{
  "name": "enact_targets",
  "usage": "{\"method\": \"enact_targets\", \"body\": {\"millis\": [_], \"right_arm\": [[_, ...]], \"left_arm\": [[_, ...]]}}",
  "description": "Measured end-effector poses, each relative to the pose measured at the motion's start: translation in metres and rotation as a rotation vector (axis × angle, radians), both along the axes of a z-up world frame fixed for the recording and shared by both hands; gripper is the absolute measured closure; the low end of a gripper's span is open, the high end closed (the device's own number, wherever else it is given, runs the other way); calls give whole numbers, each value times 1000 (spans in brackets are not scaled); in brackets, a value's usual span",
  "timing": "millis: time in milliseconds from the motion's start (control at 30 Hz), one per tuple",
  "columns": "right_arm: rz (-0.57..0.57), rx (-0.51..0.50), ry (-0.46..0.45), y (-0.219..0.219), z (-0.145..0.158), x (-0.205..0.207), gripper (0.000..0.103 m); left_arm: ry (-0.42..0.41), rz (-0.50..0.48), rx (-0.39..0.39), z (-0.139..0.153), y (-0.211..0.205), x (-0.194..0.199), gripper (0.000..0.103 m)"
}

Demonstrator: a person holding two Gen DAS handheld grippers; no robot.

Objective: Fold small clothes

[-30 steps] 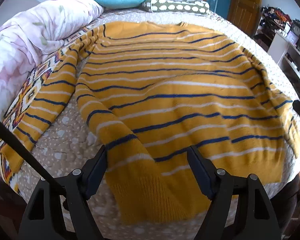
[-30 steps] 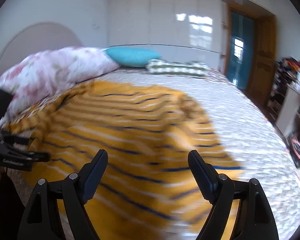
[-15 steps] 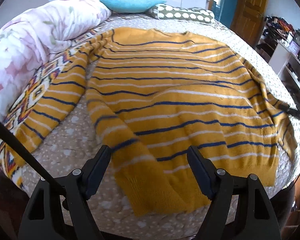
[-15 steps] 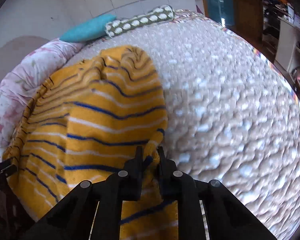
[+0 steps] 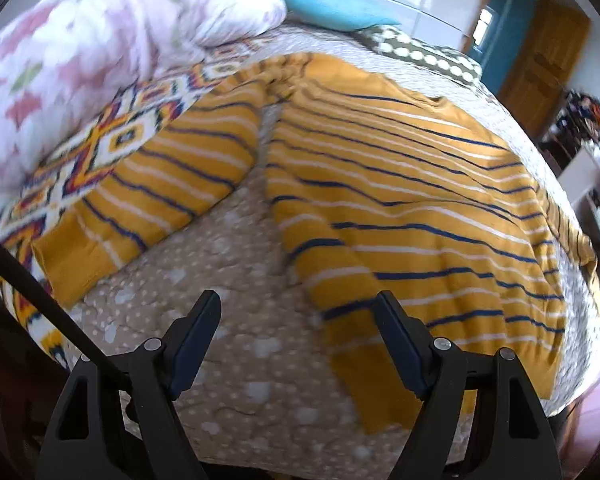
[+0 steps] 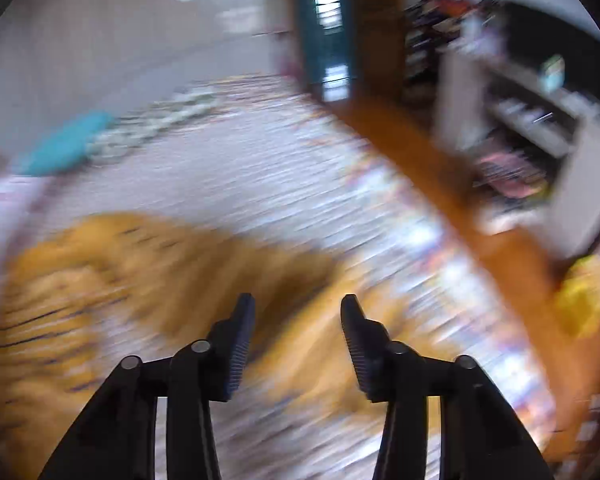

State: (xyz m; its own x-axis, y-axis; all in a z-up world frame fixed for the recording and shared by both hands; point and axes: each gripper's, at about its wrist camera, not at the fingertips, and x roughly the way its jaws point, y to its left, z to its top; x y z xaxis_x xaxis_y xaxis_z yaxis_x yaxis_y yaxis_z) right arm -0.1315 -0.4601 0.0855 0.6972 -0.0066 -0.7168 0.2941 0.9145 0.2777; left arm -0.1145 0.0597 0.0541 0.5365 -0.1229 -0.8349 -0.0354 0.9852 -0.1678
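1. Left wrist view: sweater (image 5: 400,200), mustard with navy and white stripes, lies spread on the bed (image 5: 236,344). It fills the centre and right of the frame; the hem runs along the lower right.
2. One sleeve (image 5: 156,196) stretches toward the left of the frame, its cuff at lower left. Part of it rests on a patterned blanket (image 5: 112,148).
3. The other sleeve (image 5: 340,296) is laid over the sweater front, running down to a cuff at bottom centre.
4. Left claw (image 5: 298,338): jaws wide apart, nothing between the pads. The right finger (image 5: 400,344) overlaps the folded sleeve in the picture; contact cannot be told. The left finger (image 5: 196,336) sits over bare bedspread.
5. Floral duvet (image 5: 100,40) is bunched at upper left. Teal pillow (image 5: 332,4) and dotted pillow (image 5: 420,52) lie at the top, at the far end of the bed.
6. Wooden door (image 5: 540,60) at upper right. A dark rod (image 5: 28,280) crosses the lower left.
7. Right wrist view: heavy motion blur. The sweater (image 6: 100,300) reads as a yellow smear in the lower left and centre.
8. Right claw (image 6: 298,320): jaws partly apart and opening. No cloth is gripped between the pads; the yellow seen through the gap lies below them.
9. Bedspread (image 6: 260,168) fills the middle of the frame. Teal pillow (image 6: 64,144) at left, shelves (image 6: 540,120) at upper right; detail not readable.
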Motion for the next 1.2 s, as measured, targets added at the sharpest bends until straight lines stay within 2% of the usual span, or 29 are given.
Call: {"method": "enact_targets", "body": {"millis": [100, 167, 233, 367, 433, 467, 500, 533, 567, 600, 633, 667, 700, 733, 833, 933, 1067, 1200], "right_arm": [[208, 240, 11, 48, -34, -19, 53], [299, 306, 25, 81, -54, -31, 53], [350, 301, 30, 108, -67, -39, 53], [389, 237, 22, 152, -75, -51, 49], [395, 208, 15, 162, -77, -47, 49], [391, 212, 14, 161, -79, -48, 49], [384, 223, 13, 162, -79, -49, 49], [377, 231, 11, 162, -80, -49, 49], [373, 231, 9, 160, -80, -48, 50], [370, 227, 7, 156, -80, -41, 61], [368, 218, 11, 155, -80, -39, 73], [377, 221, 20, 153, -79, -35, 90], [386, 241, 19, 155, -79, -30, 90], [388, 250, 16, 152, -78, -31, 91], [435, 290, 19, 152, -76, -38, 93], [510, 259, 42, 167, -73, -61, 94], [560, 204, 75, 178, -78, -91, 94], [574, 238, 118, 180, -94, -104, 96]], "left_arm": [[33, 22, -104, -10, 16, 0, 25], [25, 3, -140, -13, 18, -2, 25], [18, -31, -144, -13, 12, -5, 25], [18, -136, -257, -13, -11, -5, 24], [29, -169, -279, -18, -27, -4, 23], [32, -172, -264, -20, -34, -3, 23], [29, -165, -213, -21, -42, -2, 23], [22, -156, -170, -21, -48, -2, 27], [11, -135, -110, -19, -52, -3, 56], [9, -112, -63, -18, -52, -3, 93], [18, -88, -34, -17, -49, -2, 93], [20, -75, -69, -15, -42, -2, 93], [13, -53, -125, -9, -31, -4, 94], [5, -37, -133, -5, -24, -7, 94], [-19, -13, -105, 8, -11, -24, 96], [-14, -2, -94, 12, 0, -43, 96], [0, 13, -64, 4, 10, -65, 96], [-9, 2, -33, 1, 15, -74, 95]]}}
